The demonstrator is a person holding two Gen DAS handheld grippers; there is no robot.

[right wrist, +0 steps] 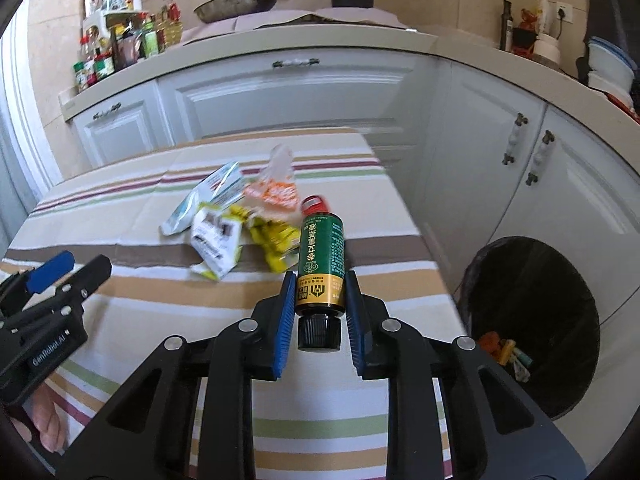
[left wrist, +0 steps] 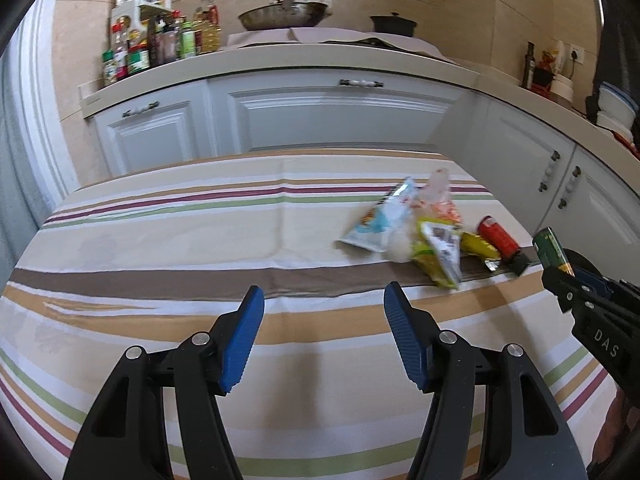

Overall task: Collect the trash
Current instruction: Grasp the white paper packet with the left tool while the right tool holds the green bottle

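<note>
Left wrist view, left gripper point(left wrist: 324, 336): it is hanging wide and empty over the striped tablecloth point(left wrist: 160, 248).
Left wrist view, trash: wrappers point(left wrist: 416, 236) and a red bottle point(left wrist: 498, 236) are lying together near the far right.
Right wrist view, right gripper point(right wrist: 320, 312): its pads are squeezing a green bottle point(right wrist: 322, 256), cap toward the camera.
Right wrist view, bin point(right wrist: 532, 320): it is standing right of the table, with scraps inside.

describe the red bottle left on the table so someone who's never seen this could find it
On the striped tablecloth, find the heap of wrappers near the far right corner. The red bottle lies on its side at the heap's right edge, beside a yellow wrapper. It is the only solid red cylinder among flat packets.
</note>
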